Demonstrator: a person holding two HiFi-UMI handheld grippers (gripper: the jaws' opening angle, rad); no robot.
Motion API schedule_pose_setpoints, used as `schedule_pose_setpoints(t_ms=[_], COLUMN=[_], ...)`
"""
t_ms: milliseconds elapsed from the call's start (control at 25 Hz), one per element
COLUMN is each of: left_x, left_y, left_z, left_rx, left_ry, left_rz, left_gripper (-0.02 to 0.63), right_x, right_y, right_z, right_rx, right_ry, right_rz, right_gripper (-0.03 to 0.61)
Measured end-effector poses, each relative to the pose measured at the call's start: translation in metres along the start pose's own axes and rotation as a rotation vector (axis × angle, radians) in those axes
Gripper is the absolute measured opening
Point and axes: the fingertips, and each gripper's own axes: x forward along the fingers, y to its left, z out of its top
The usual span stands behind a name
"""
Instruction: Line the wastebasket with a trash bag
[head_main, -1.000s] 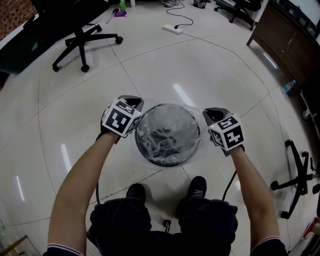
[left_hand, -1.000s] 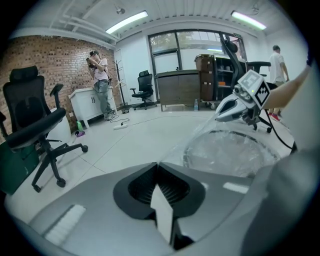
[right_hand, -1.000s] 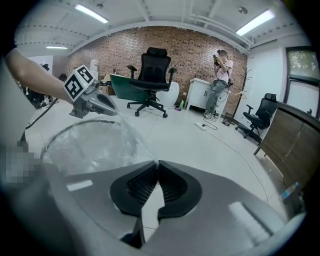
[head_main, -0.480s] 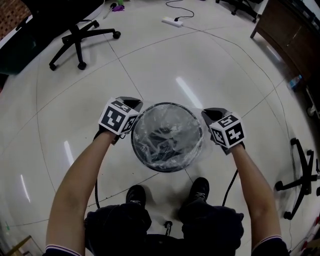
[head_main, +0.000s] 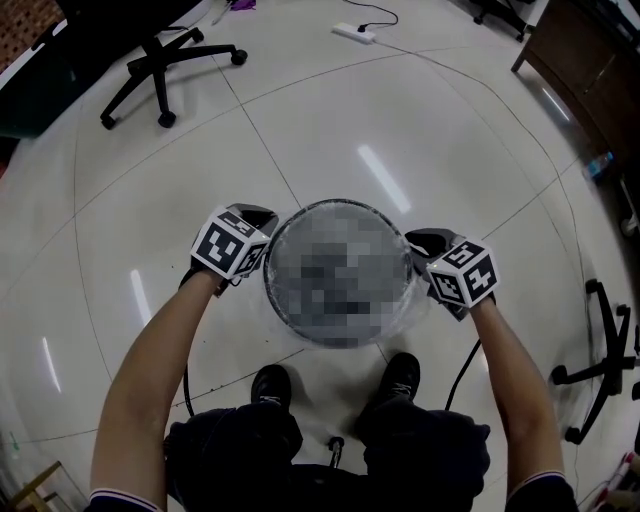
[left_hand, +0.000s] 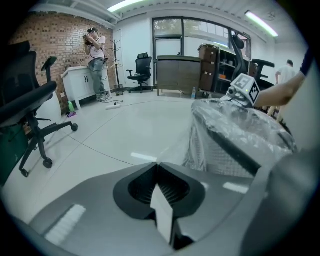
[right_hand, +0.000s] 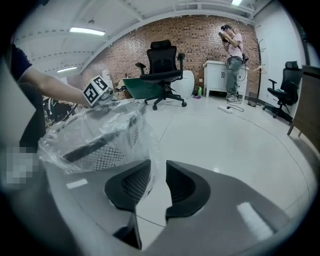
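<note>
Bright, floor (head_main: 470, 150) glare (ceiling strips (left_hand: 131, 5)), fisheye edges

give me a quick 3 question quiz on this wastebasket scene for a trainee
1. True or false: the clear plastic trash bag lies flat on the floor beside the black wire-mesh wastebasket.
2. Whose jaws stand apart? A the left gripper; B the right gripper; C both.
3. In the head view, what wheeled furniture stands on the floor at top left?
Key: 1 false, the bag is draped over the basket's rim. 2 B; its jaws have just been opening, with bag film hanging loose in the gap, while the left is shut on the bag. 3 a black office chair.
</note>
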Motion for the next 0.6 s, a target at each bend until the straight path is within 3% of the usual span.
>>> schedule_pose_setpoints(t_ms=[320,600], left_x=[-0.001,-0.002], left_y=[-0.001,-0.002], left_z=[-0.004,-0.005], left_rx=[-0.023,-0.038], left_ry=[0.000,-0.002], left_rz=[0.000,0.008], left_gripper=[0.012,0.012], right_x=[-0.025,-0.031], right_y=[0.018,0.045], right_z=[-0.025,-0.050], right_rx=[0.036,-0.026], right_ry=[-0.008,0.068], right_rz=[0.061,0.107], right_gripper=[0.156,0.167])
